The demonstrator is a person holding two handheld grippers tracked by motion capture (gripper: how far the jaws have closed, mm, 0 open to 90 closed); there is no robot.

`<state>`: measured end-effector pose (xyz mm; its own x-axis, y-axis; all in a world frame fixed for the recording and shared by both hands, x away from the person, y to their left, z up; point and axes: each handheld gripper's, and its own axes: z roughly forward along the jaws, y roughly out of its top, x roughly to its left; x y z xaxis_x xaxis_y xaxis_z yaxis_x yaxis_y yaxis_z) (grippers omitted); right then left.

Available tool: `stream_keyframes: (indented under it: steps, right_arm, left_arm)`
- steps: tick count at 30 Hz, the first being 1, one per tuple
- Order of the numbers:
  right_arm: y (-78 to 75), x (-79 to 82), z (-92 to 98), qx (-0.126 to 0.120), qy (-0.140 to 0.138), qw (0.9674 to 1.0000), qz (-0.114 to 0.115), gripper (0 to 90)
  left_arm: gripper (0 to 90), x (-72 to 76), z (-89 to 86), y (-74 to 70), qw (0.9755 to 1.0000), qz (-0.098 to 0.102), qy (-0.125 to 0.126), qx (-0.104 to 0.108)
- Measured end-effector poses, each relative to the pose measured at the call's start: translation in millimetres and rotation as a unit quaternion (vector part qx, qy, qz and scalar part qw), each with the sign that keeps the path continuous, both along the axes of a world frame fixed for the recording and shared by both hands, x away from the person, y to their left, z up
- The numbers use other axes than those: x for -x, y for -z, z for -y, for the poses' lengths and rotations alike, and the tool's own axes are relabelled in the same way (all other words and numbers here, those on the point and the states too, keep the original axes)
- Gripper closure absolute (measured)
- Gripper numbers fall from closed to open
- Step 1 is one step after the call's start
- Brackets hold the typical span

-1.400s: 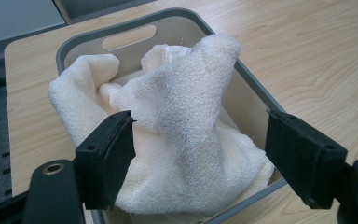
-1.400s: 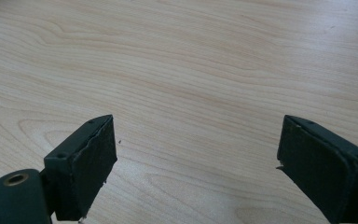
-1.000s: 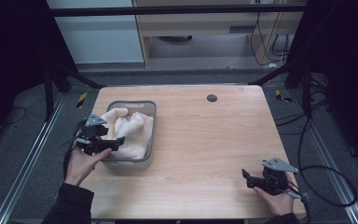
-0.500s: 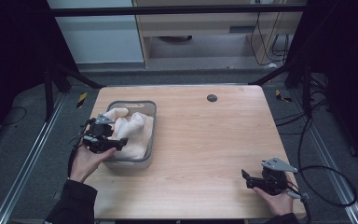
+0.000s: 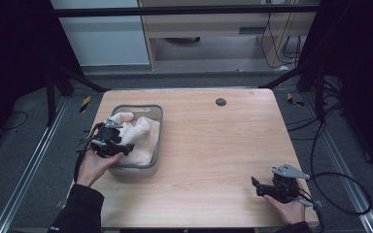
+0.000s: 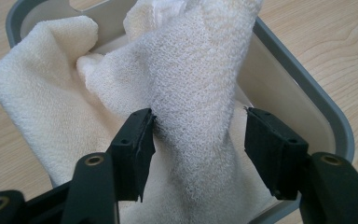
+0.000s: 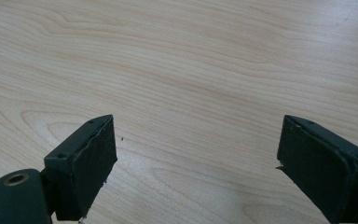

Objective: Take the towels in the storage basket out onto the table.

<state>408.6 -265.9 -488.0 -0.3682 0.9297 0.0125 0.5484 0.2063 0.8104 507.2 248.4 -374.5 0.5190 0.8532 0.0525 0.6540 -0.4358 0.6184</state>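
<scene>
A cream towel (image 5: 138, 133) lies crumpled in a grey plastic bin (image 5: 158, 145) on the left half of the wooden table. My left gripper (image 5: 121, 145) reaches over the bin's near left rim. In the left gripper view a raised fold of the towel (image 6: 196, 84) stands between the jaws of the left gripper (image 6: 198, 126). These have just been closing; the left pad (image 6: 140, 140) touches the cloth and the right one stands a little off it. My right gripper (image 5: 258, 187) rests low over the table's front right part, open wide over bare wood (image 7: 191, 60).
The bin's grey rim (image 6: 307, 88) runs just beyond the left jaws. A small dark round spot (image 5: 220, 102) sits in the tabletop near the far edge. Cables trail off the table's right side (image 5: 340, 184). Dark frame posts stand at the table's corners.
My left gripper has edged a little further over the bin onto the towel. The right gripper has kept still.
</scene>
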Motion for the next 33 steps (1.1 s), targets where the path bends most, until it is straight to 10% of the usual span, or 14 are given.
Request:
stream_keyframes:
  steps: [33]
  right_arm:
    - [1.1, -1.2, -0.5, 0.003, -0.006, 0.9999, -0.008, 11.6]
  left_arm:
    - [67.2, -4.9, 1.9, 7.6, 0.9998, -0.01, -0.014, 0.0]
